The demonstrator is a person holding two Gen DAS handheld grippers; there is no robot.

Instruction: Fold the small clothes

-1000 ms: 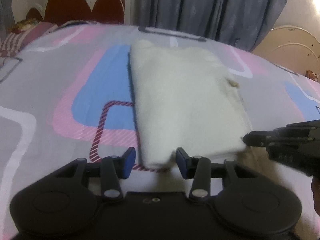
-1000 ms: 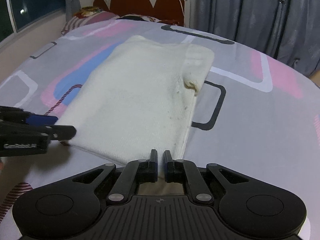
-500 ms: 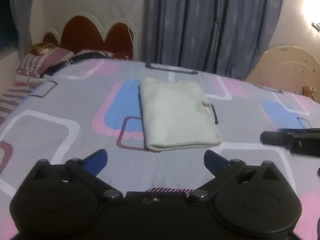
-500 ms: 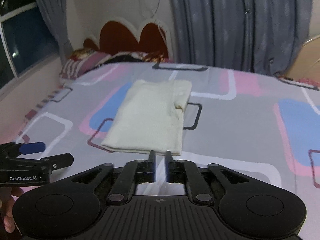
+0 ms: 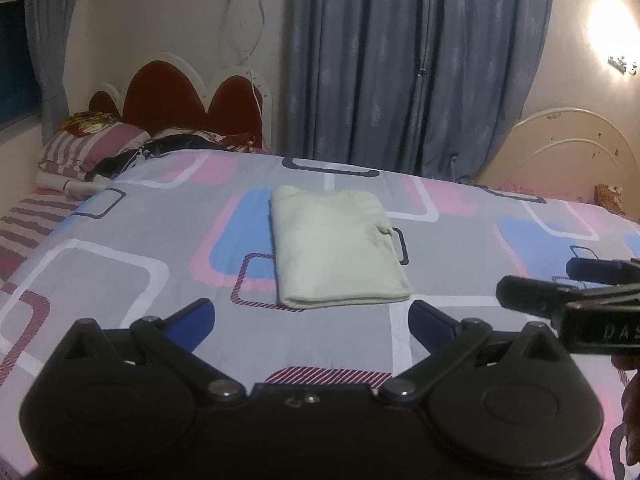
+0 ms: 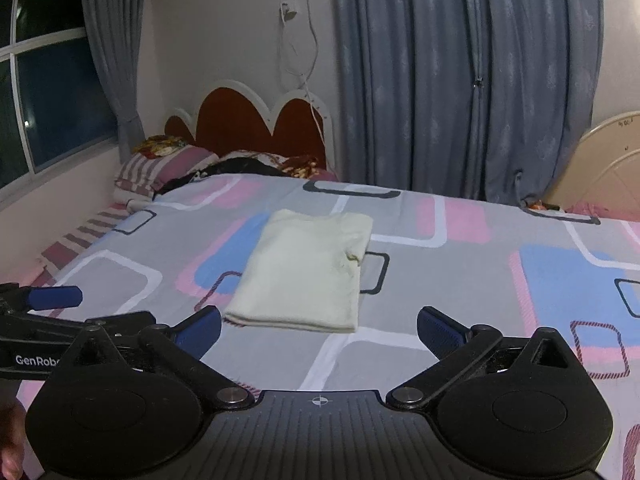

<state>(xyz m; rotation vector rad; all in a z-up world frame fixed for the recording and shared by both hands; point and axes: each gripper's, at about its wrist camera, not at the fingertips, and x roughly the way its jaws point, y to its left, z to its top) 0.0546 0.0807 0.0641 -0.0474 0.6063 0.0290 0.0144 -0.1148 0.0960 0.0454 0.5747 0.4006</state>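
Note:
A cream garment [image 5: 336, 252] lies folded into a flat rectangle on the patterned bedsheet [image 5: 120, 248]; it also shows in the right wrist view [image 6: 308, 268]. My left gripper [image 5: 312, 320] is open and empty, held back from the garment's near edge. My right gripper [image 6: 320, 328] is open and empty, also short of the near edge. The right gripper shows at the right of the left wrist view [image 5: 560, 292], and the left gripper at the left of the right wrist view [image 6: 52, 300].
Pillows [image 6: 160, 168] and dark bedding lie at the red headboard [image 6: 256, 120]. Grey curtains [image 5: 400, 60] hang behind the bed. A cream headboard [image 5: 560, 152] stands at the far right. A window [image 6: 36, 92] is on the left wall.
Both grippers have pulled back and up from the garment. The left gripper opened wide first; the right gripper, shut until half a second ago, has now opened. The garment stays flat.

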